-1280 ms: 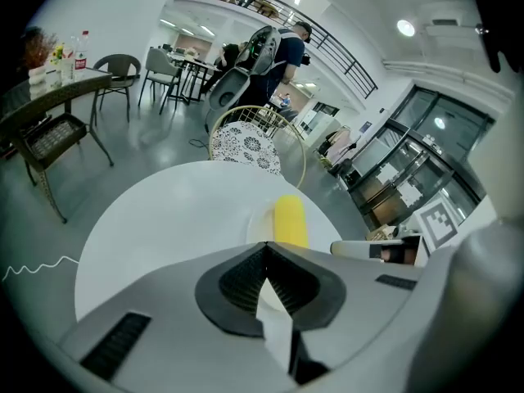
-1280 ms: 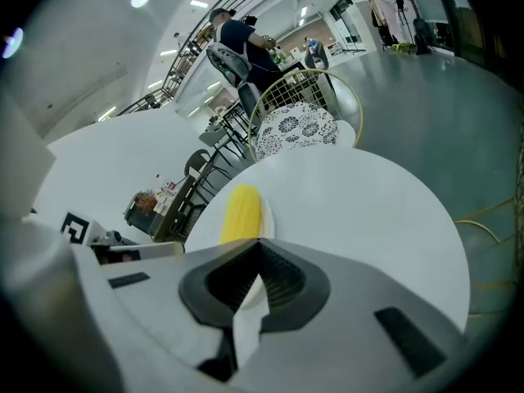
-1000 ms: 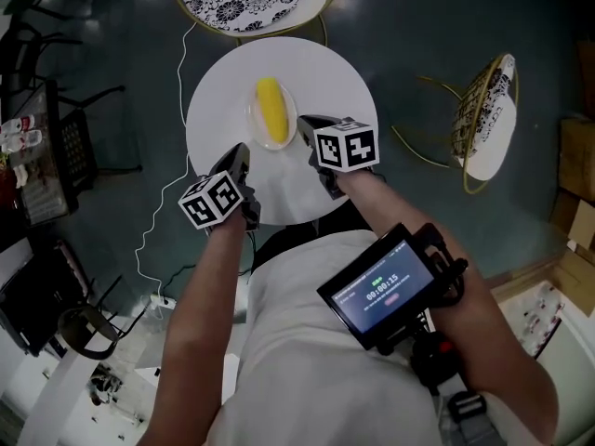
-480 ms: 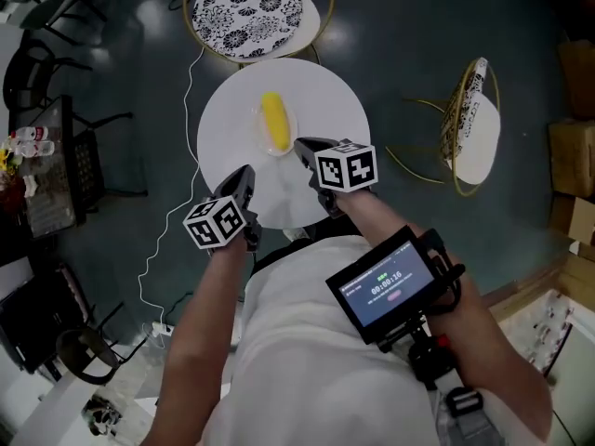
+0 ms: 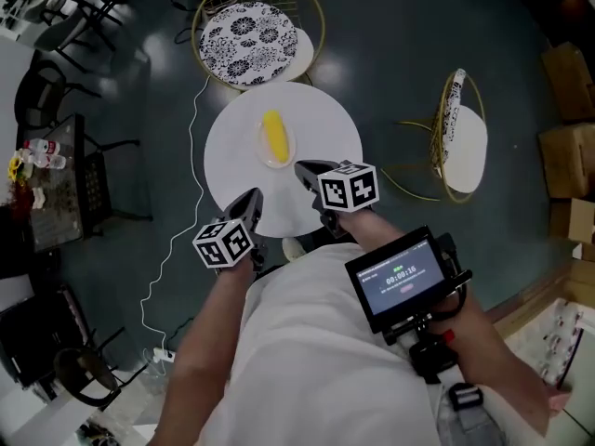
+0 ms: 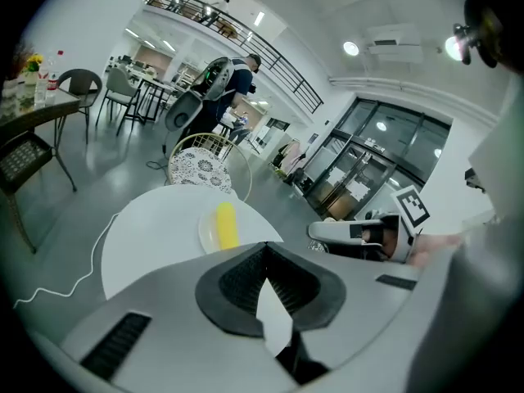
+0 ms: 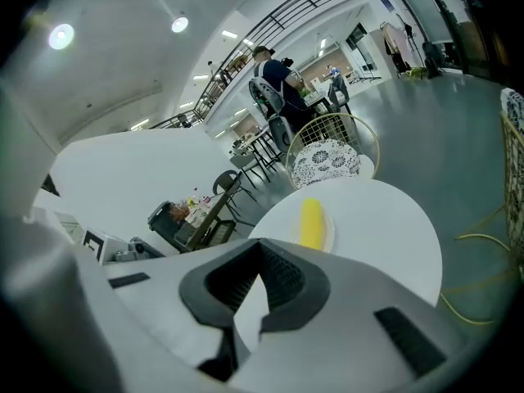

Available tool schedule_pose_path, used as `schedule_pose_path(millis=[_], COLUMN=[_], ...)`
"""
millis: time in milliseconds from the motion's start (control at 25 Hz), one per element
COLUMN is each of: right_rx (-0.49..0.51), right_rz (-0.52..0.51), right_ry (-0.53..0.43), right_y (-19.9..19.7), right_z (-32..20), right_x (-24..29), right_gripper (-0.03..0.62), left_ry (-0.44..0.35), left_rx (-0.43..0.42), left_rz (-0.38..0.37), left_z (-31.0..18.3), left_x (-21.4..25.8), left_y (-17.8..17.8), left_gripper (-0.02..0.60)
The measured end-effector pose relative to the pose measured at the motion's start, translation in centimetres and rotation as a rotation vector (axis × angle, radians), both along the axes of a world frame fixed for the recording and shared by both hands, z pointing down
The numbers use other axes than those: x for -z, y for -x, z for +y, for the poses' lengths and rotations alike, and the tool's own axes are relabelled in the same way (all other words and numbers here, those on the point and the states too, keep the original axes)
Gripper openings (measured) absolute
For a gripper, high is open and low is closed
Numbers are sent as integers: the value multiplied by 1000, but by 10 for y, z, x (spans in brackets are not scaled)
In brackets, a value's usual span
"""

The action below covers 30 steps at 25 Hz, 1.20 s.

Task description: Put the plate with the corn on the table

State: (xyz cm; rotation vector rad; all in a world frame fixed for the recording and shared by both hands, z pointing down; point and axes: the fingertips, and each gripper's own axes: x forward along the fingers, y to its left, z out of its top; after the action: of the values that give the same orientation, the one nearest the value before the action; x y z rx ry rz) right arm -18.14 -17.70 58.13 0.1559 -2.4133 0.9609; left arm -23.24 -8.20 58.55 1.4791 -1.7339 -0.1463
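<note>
A yellow corn cob (image 5: 272,135) lies on a small white plate (image 5: 277,160), which rests flat on the round white table (image 5: 321,128). Both grippers hover over the table's near edge, short of the plate and not touching it. My left gripper (image 5: 254,198) is shut and holds nothing, as its own view shows (image 6: 266,248), with the corn (image 6: 224,223) ahead of it. My right gripper (image 5: 302,168) is also shut and empty (image 7: 260,244), with the plate (image 7: 328,237) and corn (image 7: 312,222) beyond it.
A gold wire chair with a patterned cushion (image 5: 248,28) stands at the table's far side. Another chair (image 5: 462,142) lies tipped to the right. A white cable (image 5: 177,249) runs over the floor at left. A dark table with bottles (image 5: 42,170) stands far left, cardboard boxes (image 5: 567,110) far right.
Both grippers have drawn back from the plate toward the table's near edge; the right one was beside the plate a second ago. The plate and corn stay put on the table.
</note>
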Motion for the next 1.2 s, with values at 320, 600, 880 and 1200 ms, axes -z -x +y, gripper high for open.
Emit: schedule_pose_path(millis=[320, 600, 880, 1200], right_rx=[5, -6, -16, -17], right_rz=[-48, -91, -125, -140], right_ry=[-36, -47, -69, -80], right_y=[-17, -38, -46, -51], right_z=[16, 32, 54, 78], right_x=[27, 46, 60, 64], right_gripper=[8, 7, 7, 8], left_ry=[-64, -106, -136, -143], left_rx=[-73, -105, -135, -163], left_rz=[-55, -78, -94, -97], left_z=[8, 20, 45, 64], left_x=[29, 46, 56, 57], left_y=[-21, -36, -37, -45], left_gripper=[8, 8, 8, 8])
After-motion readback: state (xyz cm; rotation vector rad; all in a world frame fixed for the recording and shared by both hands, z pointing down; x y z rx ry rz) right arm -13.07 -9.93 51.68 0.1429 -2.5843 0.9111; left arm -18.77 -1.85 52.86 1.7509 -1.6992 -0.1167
